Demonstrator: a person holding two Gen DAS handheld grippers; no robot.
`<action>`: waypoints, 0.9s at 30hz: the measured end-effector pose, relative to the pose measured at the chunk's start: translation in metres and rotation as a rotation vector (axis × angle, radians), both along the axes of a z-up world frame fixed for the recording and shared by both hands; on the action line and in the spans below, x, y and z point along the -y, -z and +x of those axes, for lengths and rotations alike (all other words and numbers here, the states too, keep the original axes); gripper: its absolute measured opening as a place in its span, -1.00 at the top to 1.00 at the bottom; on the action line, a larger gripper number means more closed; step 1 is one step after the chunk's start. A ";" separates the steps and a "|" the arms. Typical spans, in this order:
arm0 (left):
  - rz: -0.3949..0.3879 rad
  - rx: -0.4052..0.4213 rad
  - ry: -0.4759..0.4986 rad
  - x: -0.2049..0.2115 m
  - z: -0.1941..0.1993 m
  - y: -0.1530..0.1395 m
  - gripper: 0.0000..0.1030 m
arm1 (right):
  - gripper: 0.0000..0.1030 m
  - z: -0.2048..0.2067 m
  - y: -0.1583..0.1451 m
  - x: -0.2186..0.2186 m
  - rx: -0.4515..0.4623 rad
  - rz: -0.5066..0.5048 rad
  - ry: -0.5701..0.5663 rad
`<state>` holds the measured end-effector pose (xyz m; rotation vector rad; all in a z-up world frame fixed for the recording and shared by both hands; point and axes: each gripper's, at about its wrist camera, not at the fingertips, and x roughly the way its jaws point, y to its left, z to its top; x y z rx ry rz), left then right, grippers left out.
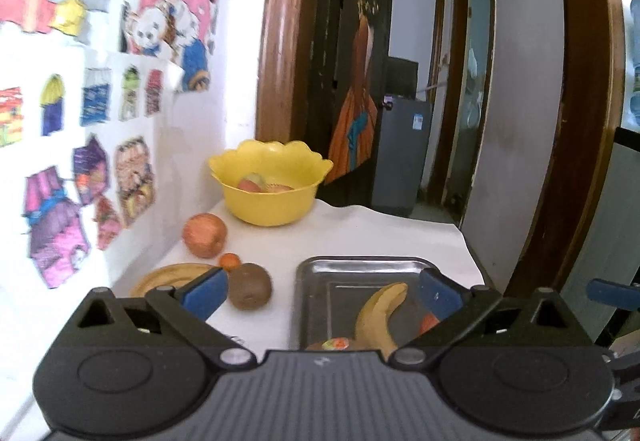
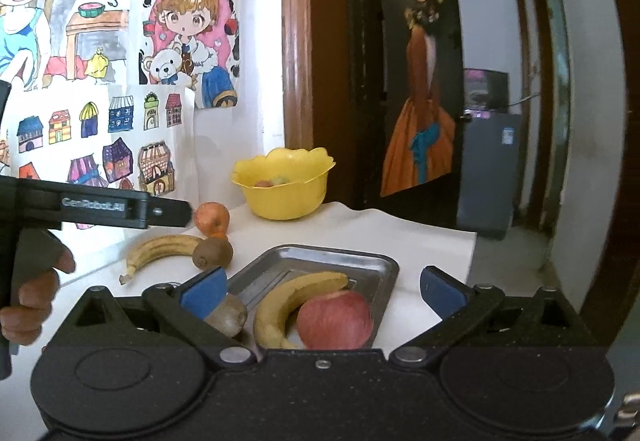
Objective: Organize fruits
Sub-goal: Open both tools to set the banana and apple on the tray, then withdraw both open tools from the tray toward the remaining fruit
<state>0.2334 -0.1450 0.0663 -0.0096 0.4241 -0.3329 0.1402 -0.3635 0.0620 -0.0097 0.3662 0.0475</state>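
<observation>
Lying lengthwise in the tray (image 2: 384,261), banana (image 2: 288,297) tip pointing away, both claws apart

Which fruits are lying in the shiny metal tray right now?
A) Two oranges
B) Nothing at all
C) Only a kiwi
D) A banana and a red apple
D: the right wrist view shows a yellow banana and a red apple lying together inside the rectangular silver metal tray, while a brown kiwi sits at its near-left edge.
</observation>
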 end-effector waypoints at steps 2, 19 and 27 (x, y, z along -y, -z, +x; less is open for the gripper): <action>-0.001 0.013 -0.007 -0.011 -0.011 -0.002 -0.99 | -0.99 -0.015 -0.001 -0.008 -0.005 -0.009 0.019; 0.090 0.015 -0.044 -0.087 -0.095 0.023 -0.99 | -0.99 -0.099 0.019 -0.067 -0.113 0.008 0.145; 0.124 -0.040 -0.102 -0.119 -0.111 0.043 -0.99 | -0.99 -0.109 0.035 -0.092 -0.209 0.047 0.137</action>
